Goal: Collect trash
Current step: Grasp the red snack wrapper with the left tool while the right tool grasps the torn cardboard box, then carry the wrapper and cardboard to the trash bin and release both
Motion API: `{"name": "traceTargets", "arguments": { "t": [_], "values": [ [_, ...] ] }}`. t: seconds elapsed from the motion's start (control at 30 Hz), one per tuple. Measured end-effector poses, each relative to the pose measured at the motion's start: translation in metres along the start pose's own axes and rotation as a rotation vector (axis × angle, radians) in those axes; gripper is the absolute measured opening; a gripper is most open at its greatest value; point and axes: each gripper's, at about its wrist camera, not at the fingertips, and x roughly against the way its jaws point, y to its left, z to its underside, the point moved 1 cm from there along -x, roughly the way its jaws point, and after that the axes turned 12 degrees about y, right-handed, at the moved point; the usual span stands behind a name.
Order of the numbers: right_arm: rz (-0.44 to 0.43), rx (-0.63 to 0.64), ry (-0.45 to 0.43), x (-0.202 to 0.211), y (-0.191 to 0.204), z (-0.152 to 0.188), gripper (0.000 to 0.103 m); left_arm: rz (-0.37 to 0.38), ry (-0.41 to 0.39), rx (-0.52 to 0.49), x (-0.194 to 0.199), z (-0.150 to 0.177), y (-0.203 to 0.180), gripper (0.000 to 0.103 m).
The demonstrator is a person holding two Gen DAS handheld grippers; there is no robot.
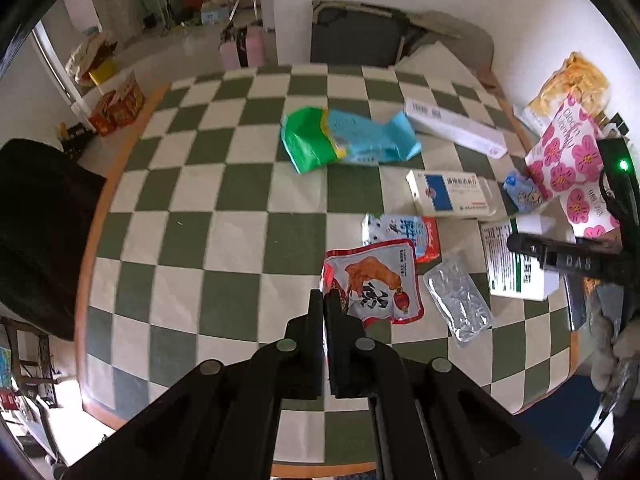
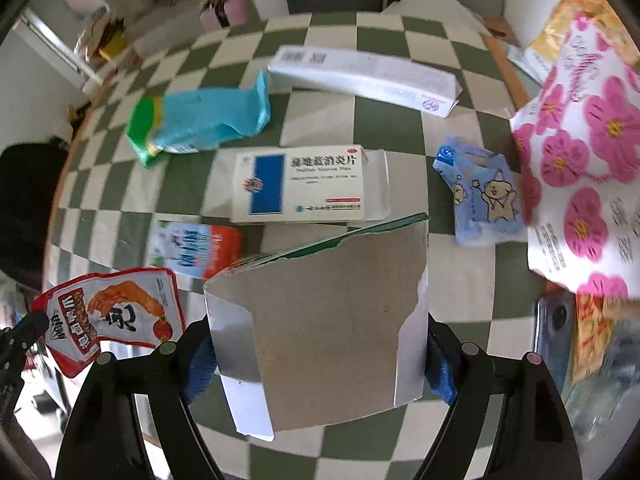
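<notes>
Both tongs are loaded, so the step in hand looks like carrying two pieces of trash away from the checked tabletop (image 1: 224,184); done well, each grip should hold firm while the pieces clear the litter around them. The left tongs (image 1: 323,300) are pressed fully together on the corner of the red-and-white snack pouch (image 1: 374,284), which hangs from that pinch just left of the blue-and-white medicine box (image 2: 308,184) as the right wrist view shows it. A corner grip on a slick pouch could slip, so a steady carry seems wise. The right tongs (image 2: 320,356) stand wide, with the torn cardboard box (image 2: 332,320) between their blue pads (image 2: 200,372); the pads appear to press its two sides, and the carton sits nearer the camera than the medicine box. It is flimsy, so squeezing harder would probably crush it. Both tongs point steeply down at the tabletop. The flowered bag (image 2: 592,152), open to the right of the medicine box, may be the destination, though I cannot be sure.
</notes>
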Motion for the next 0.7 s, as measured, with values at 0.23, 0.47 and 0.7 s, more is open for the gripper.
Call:
{"name": "traceTargets", "arguments": {
  "t": [0.23,0.47,0.7],
  "values": [
    [-0.024,-0.025,-0.088,0.031,0.05,0.046,0.085,-0.016,-0.06,-0.017,0.035,0.028,0.024,0.0],
    [-0.038,-0.061,-0.134,0.039,0.108,0.129,0.085,0.013,-0.091,-0.066,0.058,0.096,0.064,0.0],
    [-0.049,-0.189,-0.133,0.025,0.161,0.245,0.085,0.063,-0.041,-0.136,0.057,0.188,0.112,0.0]
  ]
}}
